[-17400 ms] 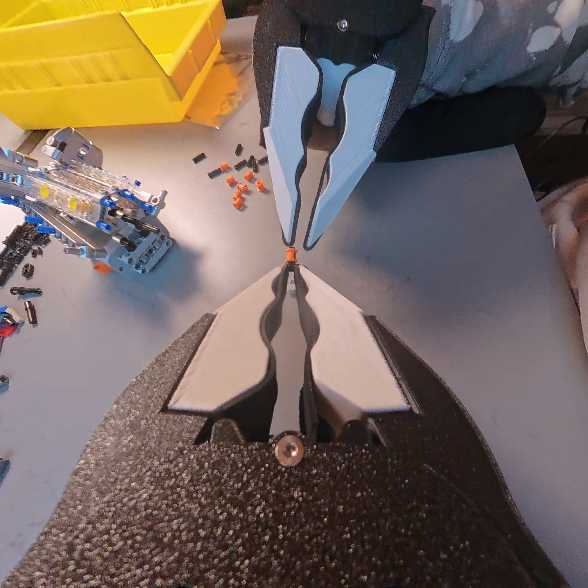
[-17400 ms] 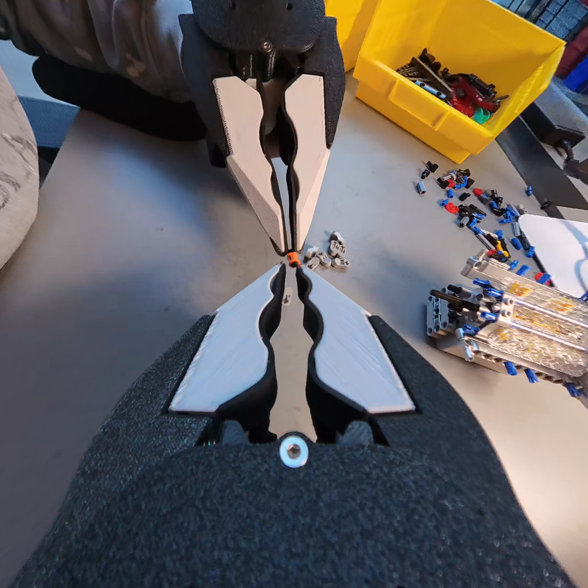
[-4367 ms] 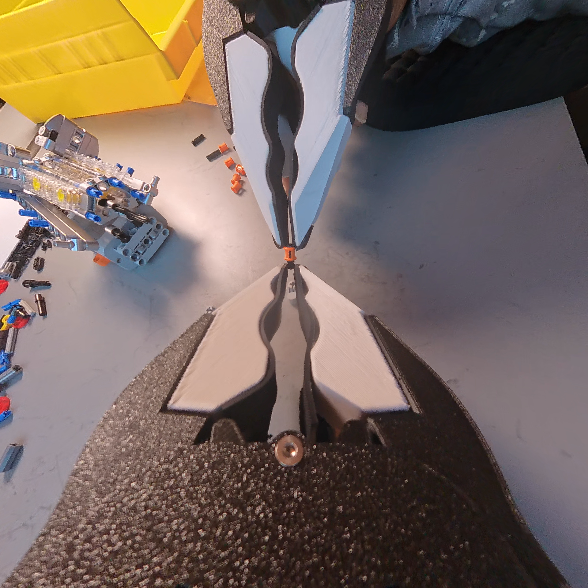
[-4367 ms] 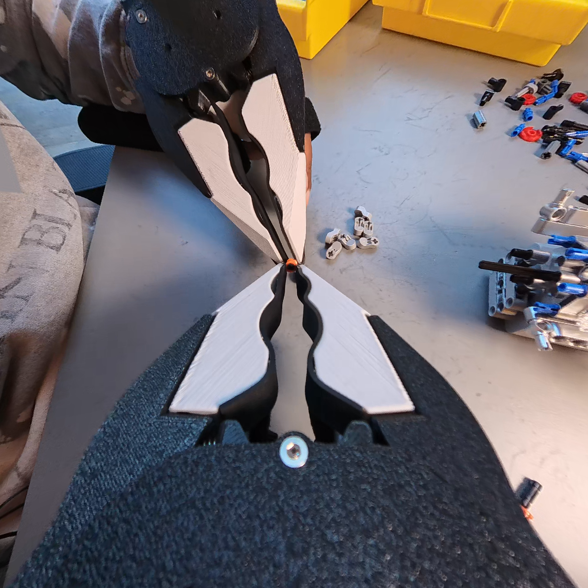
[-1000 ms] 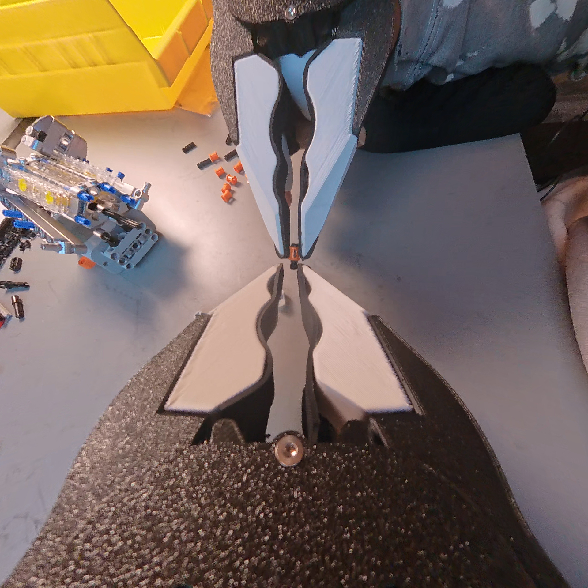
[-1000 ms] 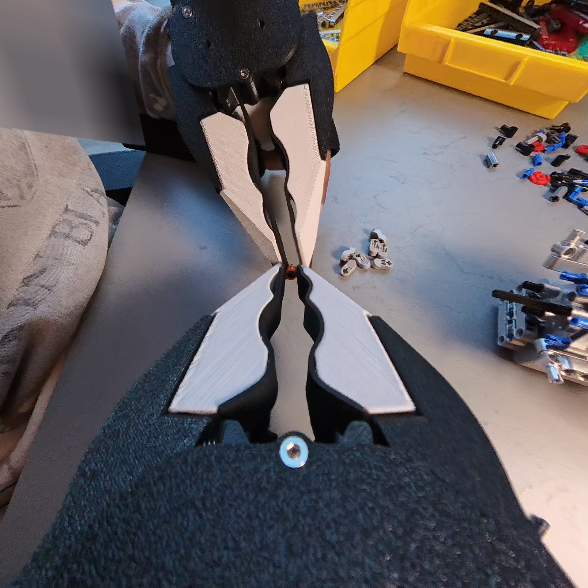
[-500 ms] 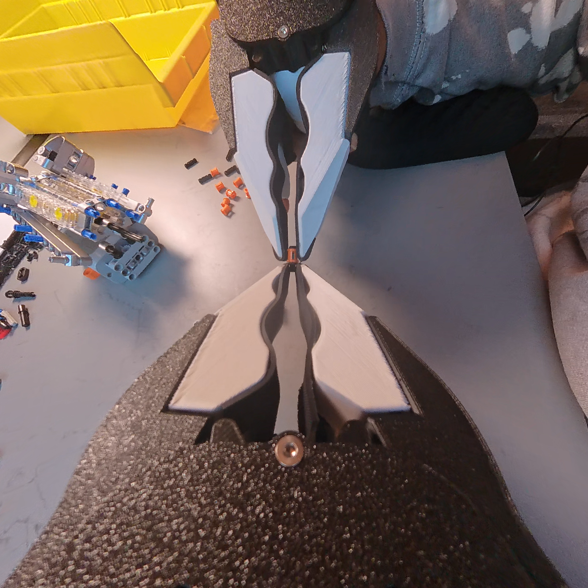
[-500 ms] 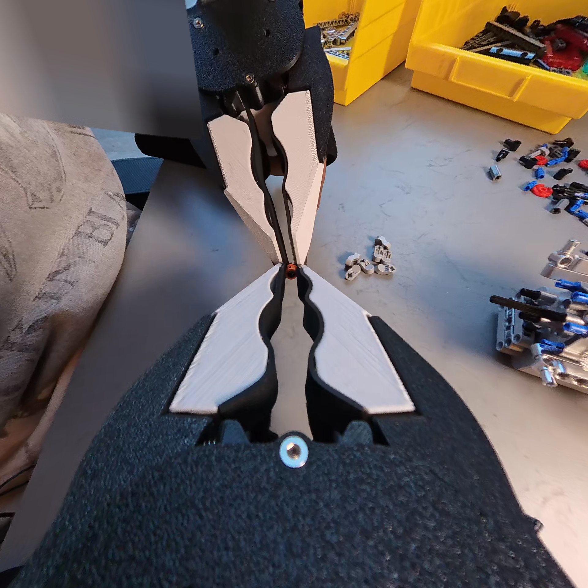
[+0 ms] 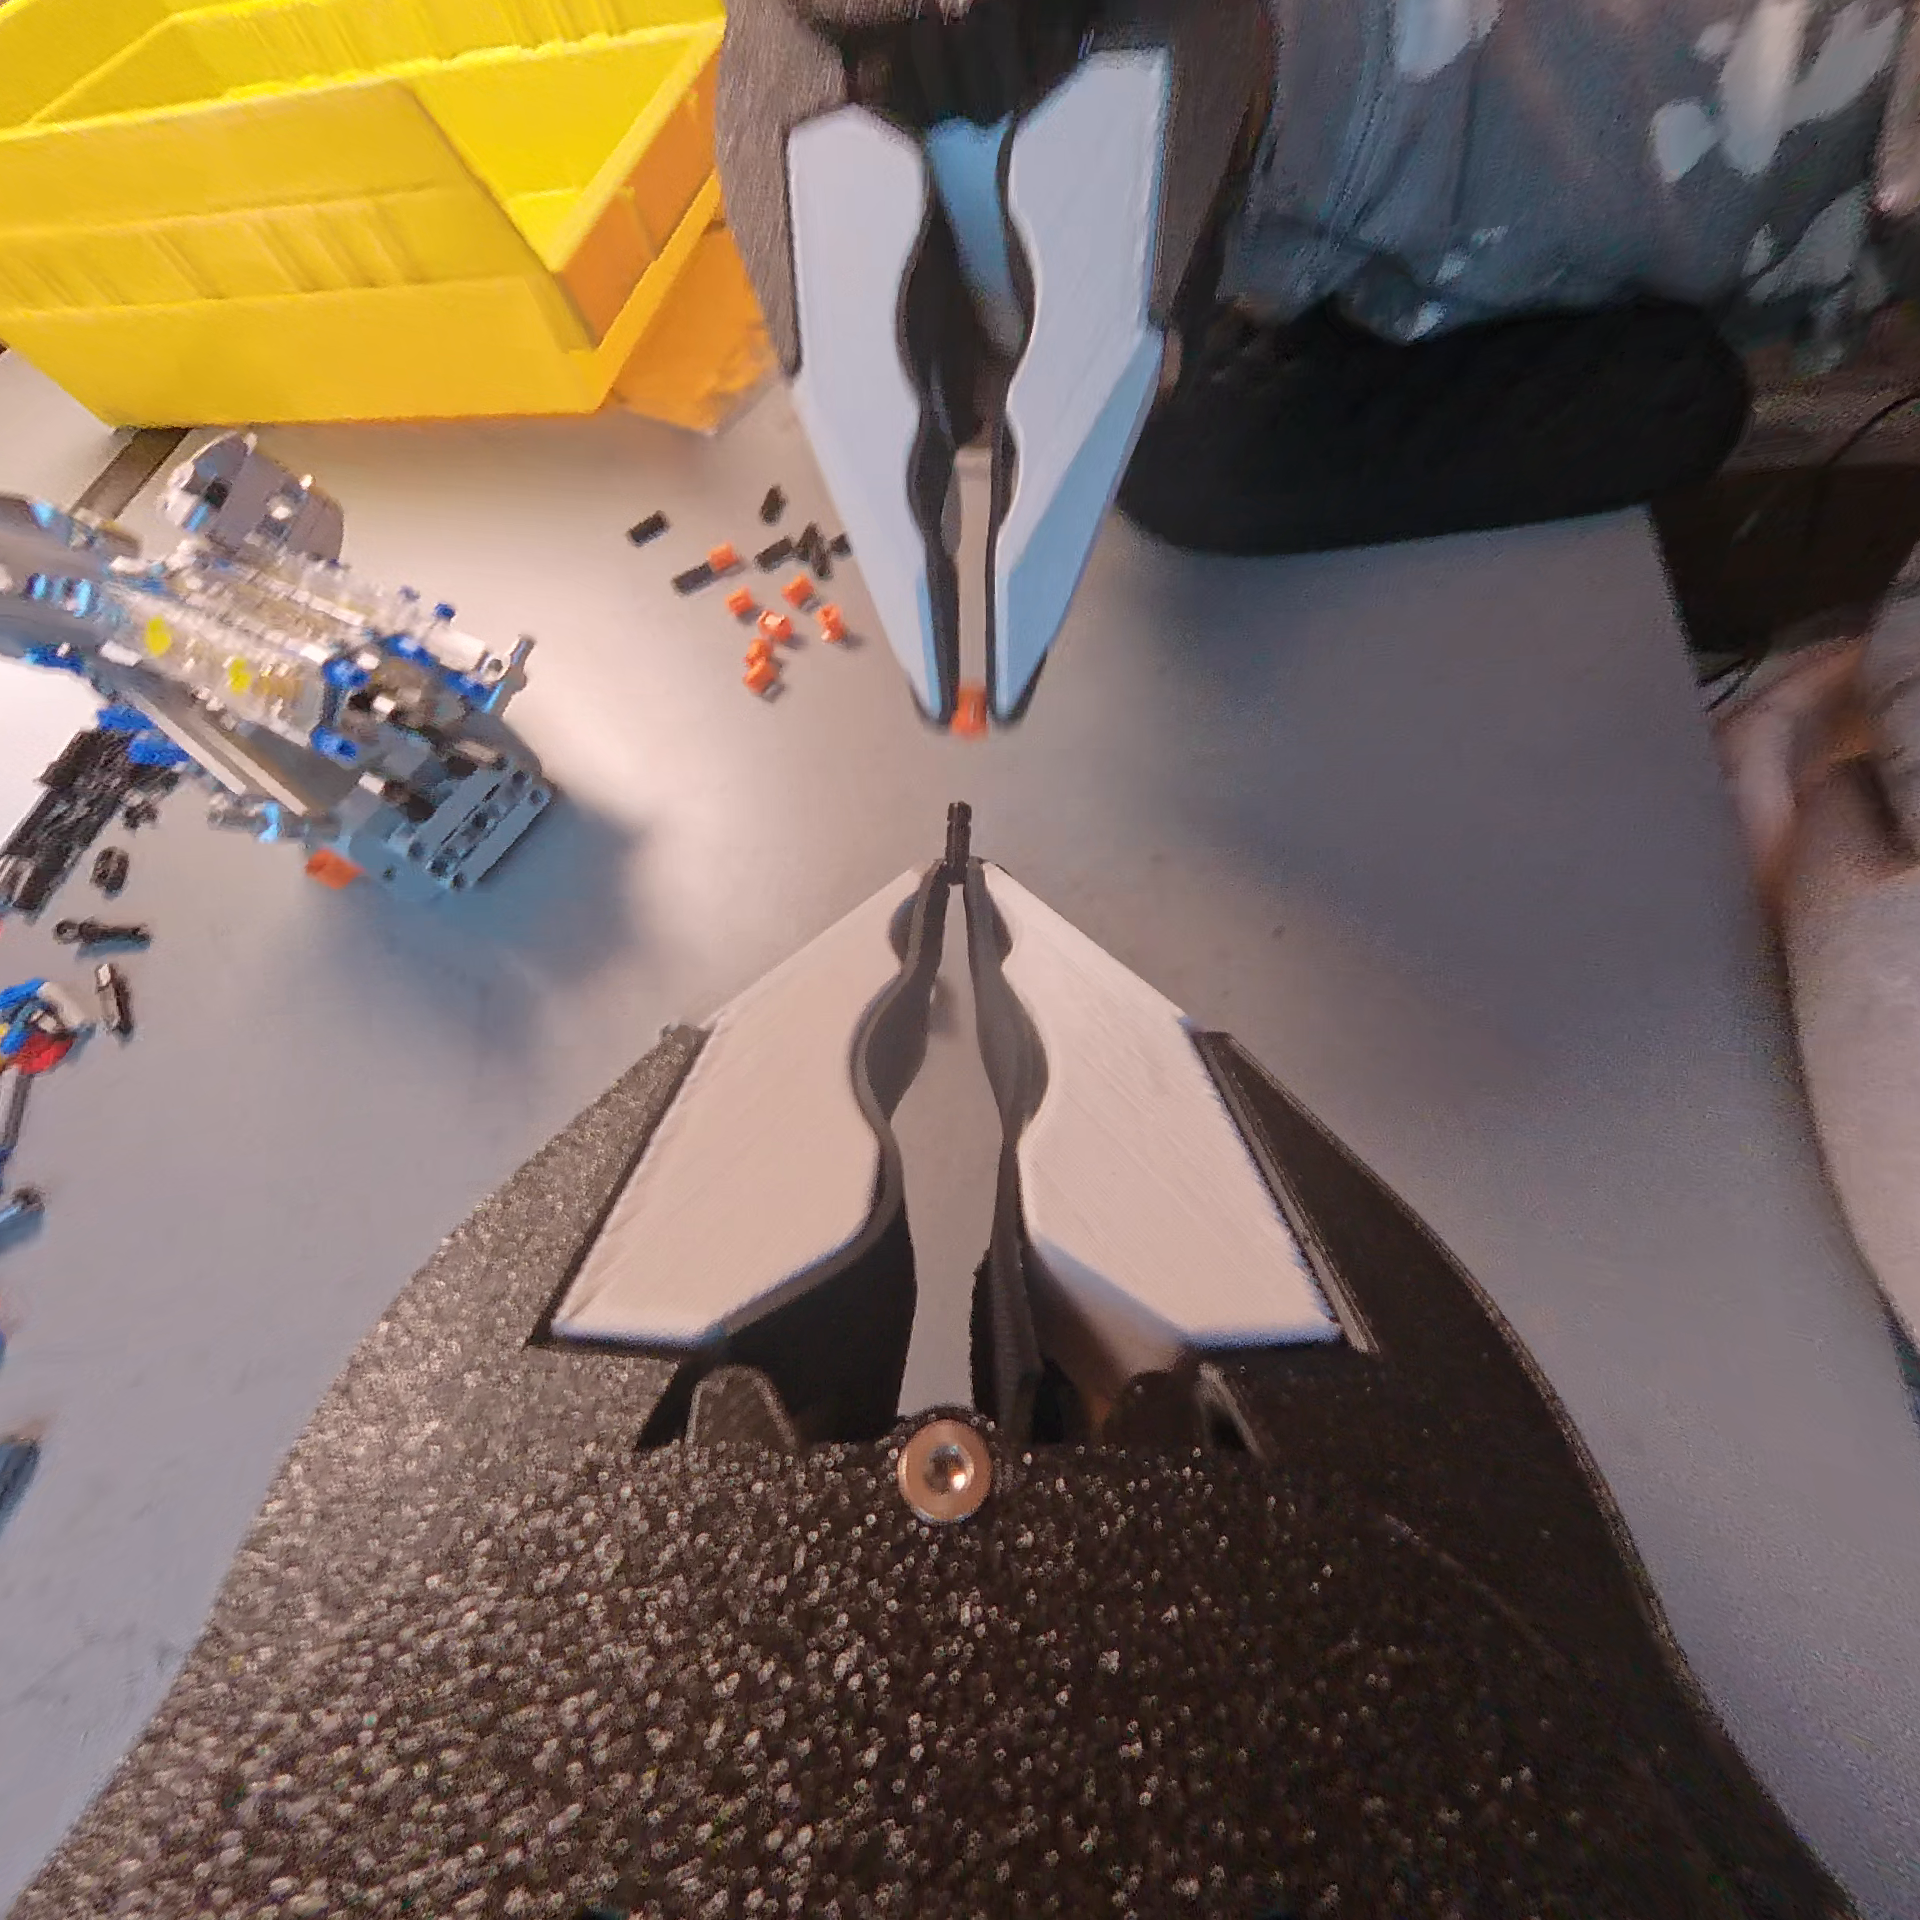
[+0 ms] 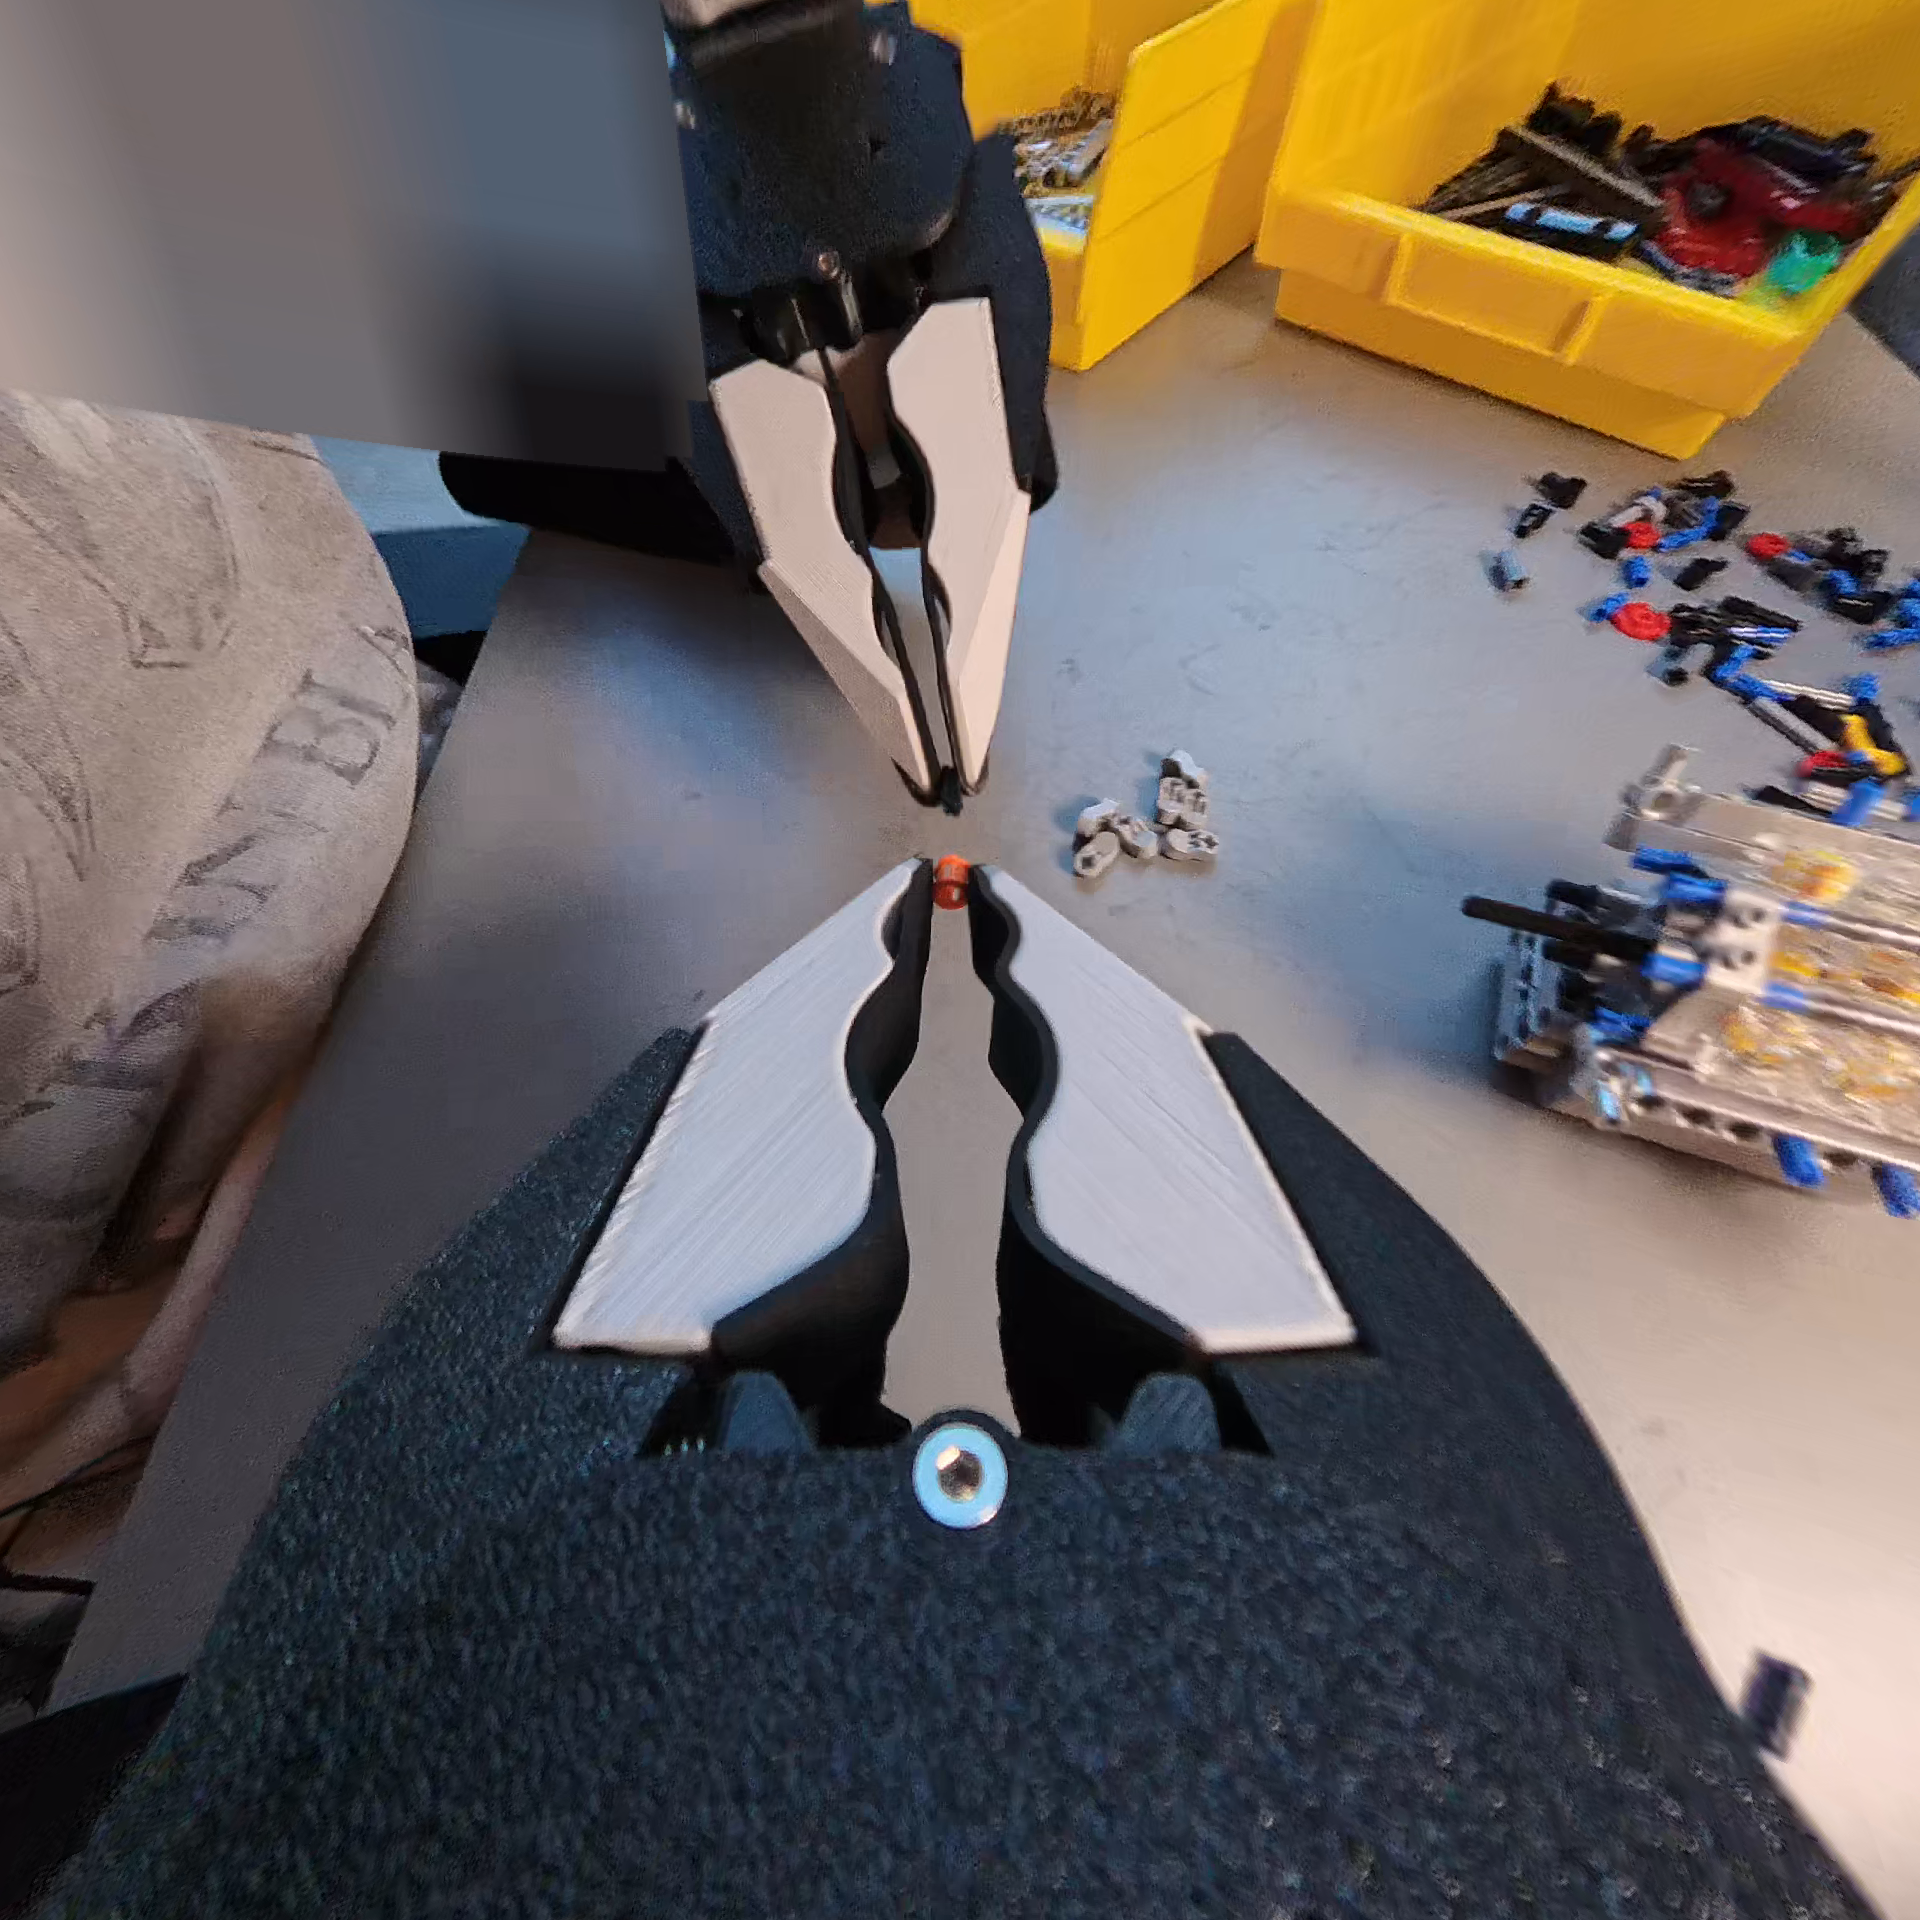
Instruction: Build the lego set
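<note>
left wrist view: the left gripper (image 9: 956,883) is pinched narrow on a thin black pin (image 9: 955,831), tip pointing out at 12 o'clock. facing it, the right gripper (image 9: 966,712) clamps a small orange bush (image 9: 968,717) at its tips, apart from the pin, the two lined up end to end. loose orange bushes (image 9: 774,634) lie at 11 o'clock, a grey-blue brick model (image 9: 312,707) at 9 o'clock on the grey table (image 9: 1351,831).
</note>
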Tool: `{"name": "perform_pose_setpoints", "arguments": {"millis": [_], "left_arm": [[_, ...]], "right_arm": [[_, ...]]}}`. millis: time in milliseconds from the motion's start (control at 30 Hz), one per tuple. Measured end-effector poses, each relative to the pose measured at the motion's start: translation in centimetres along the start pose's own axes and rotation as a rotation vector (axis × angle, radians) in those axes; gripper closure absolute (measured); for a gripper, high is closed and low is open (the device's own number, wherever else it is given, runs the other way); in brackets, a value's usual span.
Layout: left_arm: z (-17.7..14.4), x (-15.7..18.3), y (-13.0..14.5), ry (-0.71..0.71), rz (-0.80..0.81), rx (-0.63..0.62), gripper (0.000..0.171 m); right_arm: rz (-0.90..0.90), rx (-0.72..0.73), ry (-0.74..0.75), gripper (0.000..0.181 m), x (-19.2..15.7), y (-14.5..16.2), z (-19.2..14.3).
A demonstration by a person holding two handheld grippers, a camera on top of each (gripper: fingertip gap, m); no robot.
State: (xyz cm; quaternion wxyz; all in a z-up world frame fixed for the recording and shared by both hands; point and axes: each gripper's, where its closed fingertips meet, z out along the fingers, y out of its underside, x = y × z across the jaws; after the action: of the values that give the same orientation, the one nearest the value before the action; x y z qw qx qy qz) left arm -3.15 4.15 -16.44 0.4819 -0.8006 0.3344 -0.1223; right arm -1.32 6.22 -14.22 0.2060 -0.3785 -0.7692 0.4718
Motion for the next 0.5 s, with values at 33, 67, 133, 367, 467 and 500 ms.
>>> {"name": "perform_pose_setpoints", "arguments": {"millis": [33, 67, 133, 367, 467, 500], "left_arm": [[-0.3, -0.4, 0.5, -0.002, -0.028, 0.002, 0.171], [-0.6, -0.7, 0.8, -0.003, -0.044, 0.006, 0.171], [-0.6, -1.0, 0.7, -0.007, -0.052, 0.014, 0.170], [0.4, -0.9, 0.9, -0.009, -0.042, 0.002, 0.170], [0.5, -0.9, 0.5, -0.030, -0.018, 0.020, 0.170], [0.5, -0.8, 0.2, -0.031, -0.011, 0.036, 0.170]], "right_arm": [[0.017, 0.025, 0.015, 0.176, 0.5, -0.2, -0.8], [0.019, 0.014, 0.034, 0.175, 0.8, 0.2, -1.2], [0.011, -0.074, 0.100, 0.175, 1.9, 1.9, -0.7], [-0.037, -0.320, 0.184, 0.159, 3.3, 6.3, 1.2], [0.006, -0.102, 0.132, 0.159, 2.2, 2.3, 0.8], [0.019, -0.046, 0.097, 0.160, 1.6, 1.2, 0.8]]}}
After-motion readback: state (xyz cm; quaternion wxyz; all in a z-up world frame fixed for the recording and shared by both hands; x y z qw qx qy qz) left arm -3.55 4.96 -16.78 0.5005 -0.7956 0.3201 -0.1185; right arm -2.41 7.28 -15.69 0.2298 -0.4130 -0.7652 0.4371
